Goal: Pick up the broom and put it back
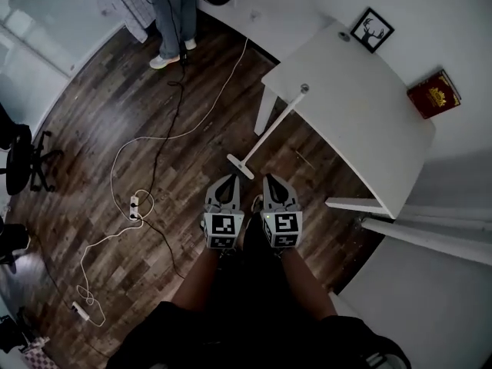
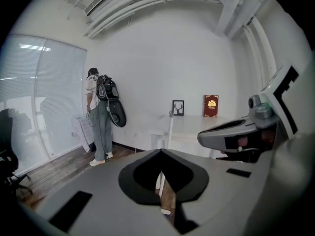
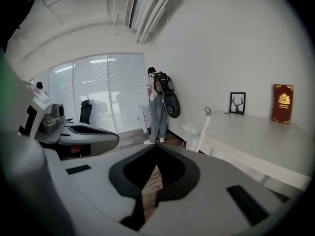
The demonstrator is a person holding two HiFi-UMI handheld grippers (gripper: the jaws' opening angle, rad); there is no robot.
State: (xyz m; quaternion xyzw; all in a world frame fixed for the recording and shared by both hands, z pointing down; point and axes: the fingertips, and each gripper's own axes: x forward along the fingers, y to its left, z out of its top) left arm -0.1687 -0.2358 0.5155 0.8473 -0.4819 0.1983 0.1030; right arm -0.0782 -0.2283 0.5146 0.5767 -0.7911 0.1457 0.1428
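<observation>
The broom (image 1: 277,125), white with a long thin handle, leans against the edge of the white table (image 1: 361,121), its head on the wood floor just ahead of my grippers. My left gripper (image 1: 228,180) and right gripper (image 1: 274,180) are held side by side, both pointing at the broom's head and apart from it. Each is shut with nothing between its jaws. In the left gripper view the closed tips (image 2: 161,151) point at the broom's handle (image 2: 170,124). In the right gripper view the closed tips (image 3: 156,145) sit left of the handle (image 3: 203,127).
A framed deer picture (image 1: 372,30) and a red book (image 1: 434,94) stand at the table's far side by the wall. A person (image 1: 173,14) stands at the back. Cables (image 1: 154,137) and a power strip (image 1: 135,204) lie on the floor at left, near an office chair (image 1: 23,160).
</observation>
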